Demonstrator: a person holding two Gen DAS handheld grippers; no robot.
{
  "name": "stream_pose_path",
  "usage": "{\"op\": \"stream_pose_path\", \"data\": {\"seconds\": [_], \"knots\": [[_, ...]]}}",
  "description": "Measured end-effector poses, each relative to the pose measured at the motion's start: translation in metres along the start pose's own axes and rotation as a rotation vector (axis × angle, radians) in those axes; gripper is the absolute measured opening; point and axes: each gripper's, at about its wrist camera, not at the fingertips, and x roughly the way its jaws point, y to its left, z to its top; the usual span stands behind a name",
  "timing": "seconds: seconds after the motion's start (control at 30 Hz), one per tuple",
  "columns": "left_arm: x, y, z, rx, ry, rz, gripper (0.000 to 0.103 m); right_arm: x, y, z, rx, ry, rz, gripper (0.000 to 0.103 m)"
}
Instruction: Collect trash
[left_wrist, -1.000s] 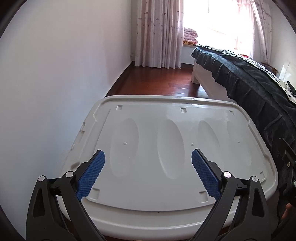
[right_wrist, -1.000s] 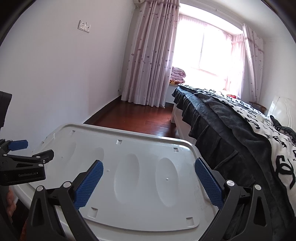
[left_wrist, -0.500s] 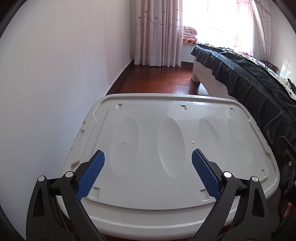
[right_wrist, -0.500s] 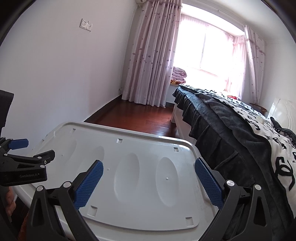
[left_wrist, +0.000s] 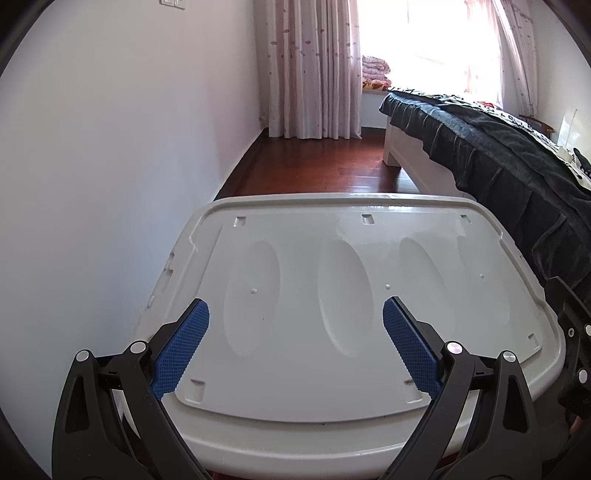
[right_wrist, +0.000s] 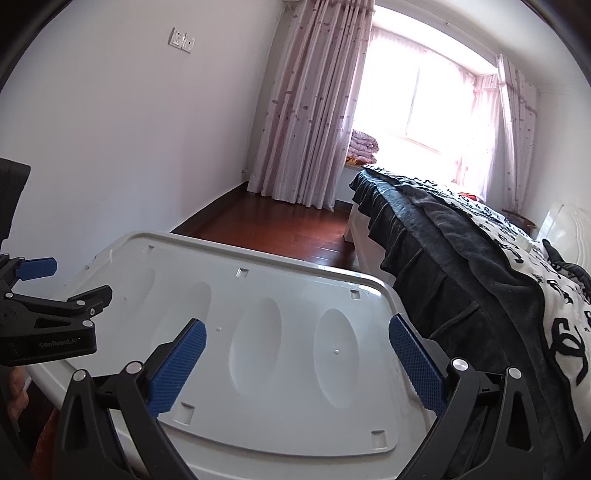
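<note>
Both grippers are held above a white plastic lid (left_wrist: 343, 295), a big flat tub cover with oval dimples, seen from each wrist camera. The left gripper (left_wrist: 295, 332) is seen with jaws spread wide, nothing between the blue pads (left_wrist: 183, 341); it is also visible at the left edge of the right wrist view (right_wrist: 55, 291). The right gripper (right_wrist: 297, 354) is likewise spread wide, nothing pinched. No trash can be made out on the lid or floor in either view. A bed (right_wrist: 461, 258) with a dark blanket is seen just beside the lid's right side. A white wall (left_wrist: 110, 166) is close on the left. Red wooden floor (left_wrist: 325, 162), pink curtains (right_wrist: 306, 110) and a bright window (right_wrist: 424, 96) are seen beyond.
</note>
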Motion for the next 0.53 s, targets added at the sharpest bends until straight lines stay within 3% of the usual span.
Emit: {"op": "stream_pose_path", "data": {"seconds": [0.3, 0.53], "knots": [[-0.0043, 0.0012, 0.0024, -0.005, -0.036, -0.013, 0.093, 0.0028, -0.0064, 0.0014, 0.022, -0.001, -0.028, 0.098], [0.0009, 0.0031, 0.0010, -0.017, 0.004, -0.033, 0.093, 0.0045, -0.0081, 0.0016, 0.022, 0.001, -0.042, 0.098]]}}
